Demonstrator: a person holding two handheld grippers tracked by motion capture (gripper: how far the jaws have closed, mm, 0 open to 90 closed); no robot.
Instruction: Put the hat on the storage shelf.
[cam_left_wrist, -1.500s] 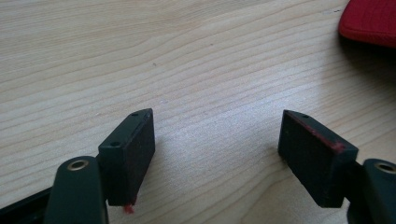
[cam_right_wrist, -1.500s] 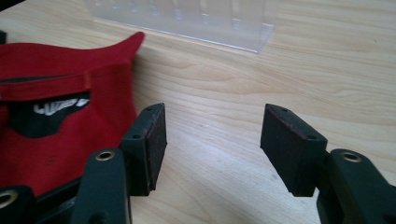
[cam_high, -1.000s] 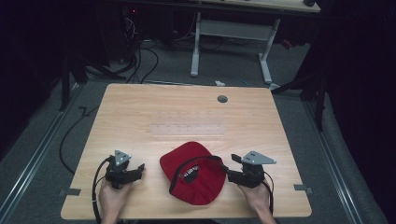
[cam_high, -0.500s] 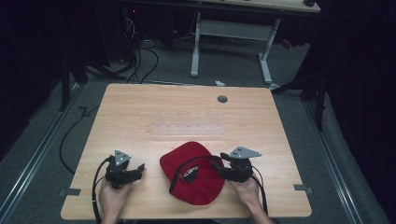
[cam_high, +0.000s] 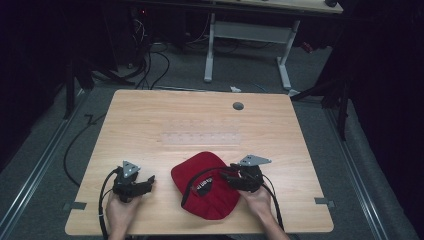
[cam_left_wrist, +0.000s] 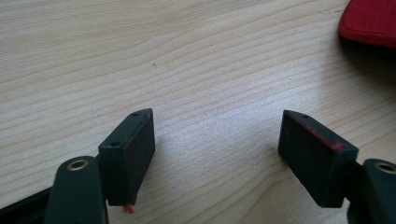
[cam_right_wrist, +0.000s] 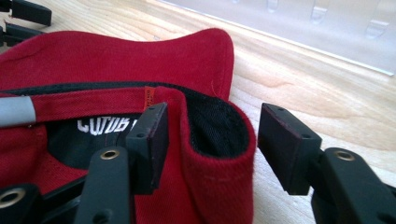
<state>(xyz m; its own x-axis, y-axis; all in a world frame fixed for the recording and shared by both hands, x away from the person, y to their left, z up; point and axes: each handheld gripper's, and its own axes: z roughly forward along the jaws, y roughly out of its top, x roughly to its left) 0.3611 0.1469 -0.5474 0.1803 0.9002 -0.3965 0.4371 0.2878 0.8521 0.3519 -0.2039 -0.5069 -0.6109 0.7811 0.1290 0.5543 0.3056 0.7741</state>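
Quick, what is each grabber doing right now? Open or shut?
Left hand-held gripper: open, nothing between its jaws, over bare table.
Right hand-held gripper: open, jaws have just been closing around the red cap rim, not pressing yet.

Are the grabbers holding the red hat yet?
Not yet. The right gripper, jaws just closing, straddles the red cap's rim fold without pinching. The left gripper is open, empty.
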